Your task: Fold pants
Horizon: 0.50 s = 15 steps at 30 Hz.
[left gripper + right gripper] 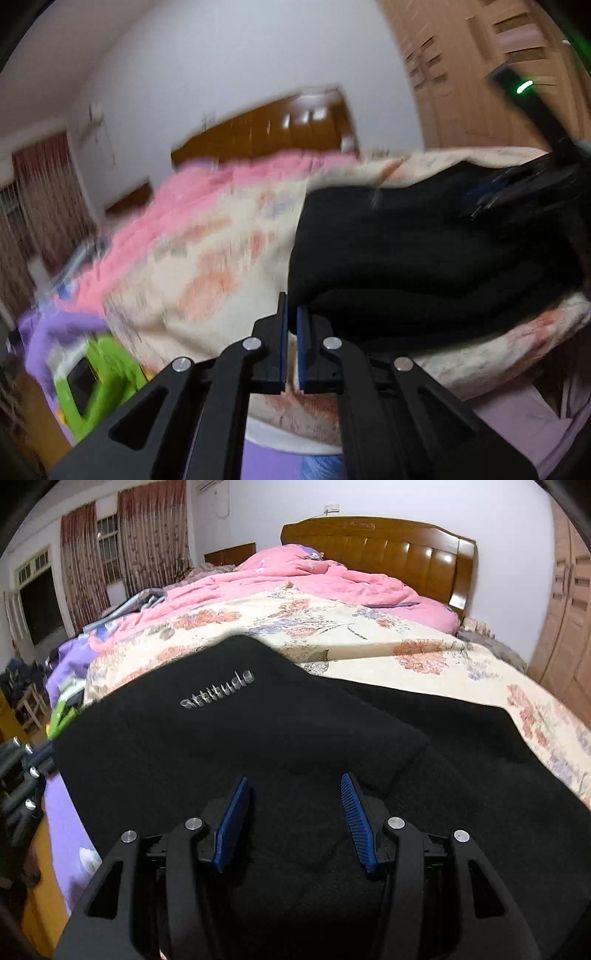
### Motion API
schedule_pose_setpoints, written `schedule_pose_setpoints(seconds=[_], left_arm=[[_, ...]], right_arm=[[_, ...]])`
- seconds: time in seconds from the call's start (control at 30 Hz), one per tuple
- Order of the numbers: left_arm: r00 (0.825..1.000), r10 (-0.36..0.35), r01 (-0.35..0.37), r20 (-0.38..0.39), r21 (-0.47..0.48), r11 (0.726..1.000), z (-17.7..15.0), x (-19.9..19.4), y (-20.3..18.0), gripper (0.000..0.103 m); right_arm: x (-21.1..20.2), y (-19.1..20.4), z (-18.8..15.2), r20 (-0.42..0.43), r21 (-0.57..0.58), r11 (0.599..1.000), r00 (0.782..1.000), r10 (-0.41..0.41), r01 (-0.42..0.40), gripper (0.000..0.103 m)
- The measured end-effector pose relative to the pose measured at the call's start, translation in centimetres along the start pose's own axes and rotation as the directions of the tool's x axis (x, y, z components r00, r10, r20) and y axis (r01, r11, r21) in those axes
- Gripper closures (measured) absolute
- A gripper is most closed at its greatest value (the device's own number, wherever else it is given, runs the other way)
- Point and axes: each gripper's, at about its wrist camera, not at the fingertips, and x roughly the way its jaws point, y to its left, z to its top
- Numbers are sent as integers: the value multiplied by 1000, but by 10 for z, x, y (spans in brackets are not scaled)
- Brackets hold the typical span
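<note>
Black pants (280,746) lie folded on the floral bedspread (332,627), with a silver "attitude" print (218,690) on top. My right gripper (295,782) is open just above the near part of the pants, blue pads apart. In the blurred left wrist view the pants (424,258) lie to the right. My left gripper (291,306) is nearly shut, with a narrow gap between the pads, at the left edge of the pants; I cannot tell if cloth is pinched. The left gripper also shows in the right wrist view (26,775) at the far left.
A pink quilt (314,576) is heaped near the wooden headboard (388,546). A purple sheet (62,834) hangs over the bed's left side, with a green object (99,380) below. A wooden wardrobe (565,635) stands at the right. Curtained windows (110,554) are at the left.
</note>
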Motion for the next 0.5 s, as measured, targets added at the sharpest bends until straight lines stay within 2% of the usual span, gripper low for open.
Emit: schedule_pose_setpoints(seconds=[0.03,0.07,0.1,0.17,0.23,0.27,0.3,0.33,0.37,0.4,0.43,0.5], left_arm=[[996,-73,68,-47,-91,993,-4,16,15,100],[991,-127,120,-32,-168,978,-3,17,27,100],[989,-145,141,-10,-184,973,-3,12,29,100],[989,-148,148,15,-186,971,1,6,30,100],[992,-108,117,60,-161,980,6,-12,22,100],[989,-58,70,138,-83,994,9,-32,9,100],[988,-35,44,152,-59,997,11,-33,2,100],[995,-32,39,97,-73,997,8,-18,3,100],[998,-57,55,-14,-121,991,-1,9,14,100],[997,-66,62,-26,-140,988,-4,12,17,100],[999,-53,53,3,-128,990,-7,5,14,100],[999,-44,45,7,-117,992,-7,1,9,100]], right_arm=[[-3,8,-1,1,-30,999,1000,-17,17,53],[-8,19,-3,6,-67,998,1000,-1,1,48],[-14,29,-3,12,-108,993,999,37,-36,49],[-27,56,-2,25,-206,973,994,109,-102,46],[-28,73,6,34,-267,959,994,107,-94,32],[-24,74,13,31,-268,960,995,96,-84,26],[-18,70,17,24,-252,965,996,83,-75,23],[-5,57,25,-6,-203,978,999,46,-46,23],[6,47,30,-33,-159,987,999,10,-15,23],[14,35,35,-56,-111,994,998,-1,-5,23],[19,24,45,-61,-46,999,998,26,-29,23],[21,22,62,-38,-27,998,998,52,-53,23]])
